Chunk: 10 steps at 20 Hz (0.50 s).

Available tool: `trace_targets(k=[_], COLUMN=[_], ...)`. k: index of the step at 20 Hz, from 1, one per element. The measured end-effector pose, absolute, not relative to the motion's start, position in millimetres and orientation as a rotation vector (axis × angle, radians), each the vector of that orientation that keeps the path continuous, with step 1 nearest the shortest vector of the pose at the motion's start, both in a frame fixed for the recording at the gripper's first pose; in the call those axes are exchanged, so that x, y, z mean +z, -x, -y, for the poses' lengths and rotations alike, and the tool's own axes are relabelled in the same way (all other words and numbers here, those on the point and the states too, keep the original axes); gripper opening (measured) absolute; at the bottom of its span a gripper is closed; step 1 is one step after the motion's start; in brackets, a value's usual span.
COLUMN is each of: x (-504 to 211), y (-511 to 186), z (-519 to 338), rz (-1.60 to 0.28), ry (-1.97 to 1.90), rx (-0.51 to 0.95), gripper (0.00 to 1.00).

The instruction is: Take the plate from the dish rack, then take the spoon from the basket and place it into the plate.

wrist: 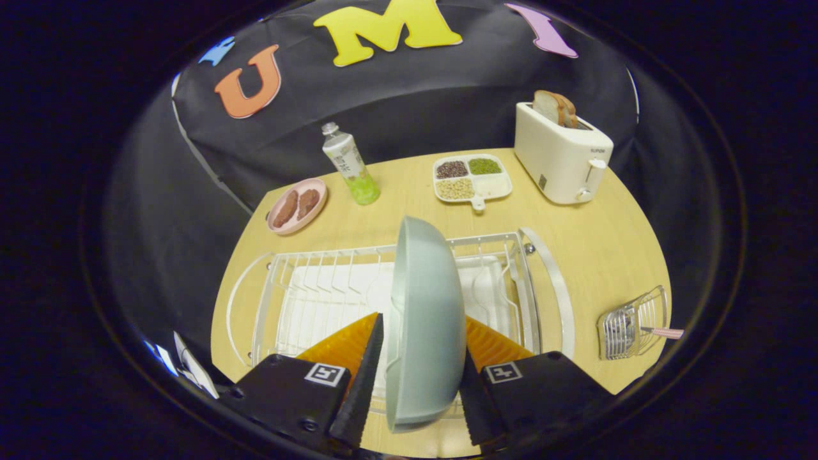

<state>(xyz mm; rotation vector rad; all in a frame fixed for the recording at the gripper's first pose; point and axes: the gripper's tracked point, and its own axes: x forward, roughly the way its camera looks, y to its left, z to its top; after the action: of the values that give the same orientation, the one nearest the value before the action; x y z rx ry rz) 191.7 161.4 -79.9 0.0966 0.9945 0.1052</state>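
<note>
Between tongs [418,358] fingers: one plate [427,319], upright over dish rack [307,275].

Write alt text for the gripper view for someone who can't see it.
The gripper has its two fingers on either side of a grey-blue plate standing on edge in a white wire dish rack on a wooden table. Beyond it stand a bottle, a toaster and a small basket.

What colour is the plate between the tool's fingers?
Pale grey-green, plain, seen in the gripper view: the plate stands on edge between the tool fingers.
</note>
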Motion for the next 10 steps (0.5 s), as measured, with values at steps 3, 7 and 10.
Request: trace_targets(k=[3, 7, 10], x=[-81.3, -78.8, -70.4], y=[-192.0, -198.1, -203.0], z=[-154.6, -151.4, -145.3], rz=[-1.034, -1.027, -1.010], ry=[-0.091, -0.064, -0.017], rx=[0.005, -0.079, -0.128], gripper=[0.46, 0.41, 0.38])
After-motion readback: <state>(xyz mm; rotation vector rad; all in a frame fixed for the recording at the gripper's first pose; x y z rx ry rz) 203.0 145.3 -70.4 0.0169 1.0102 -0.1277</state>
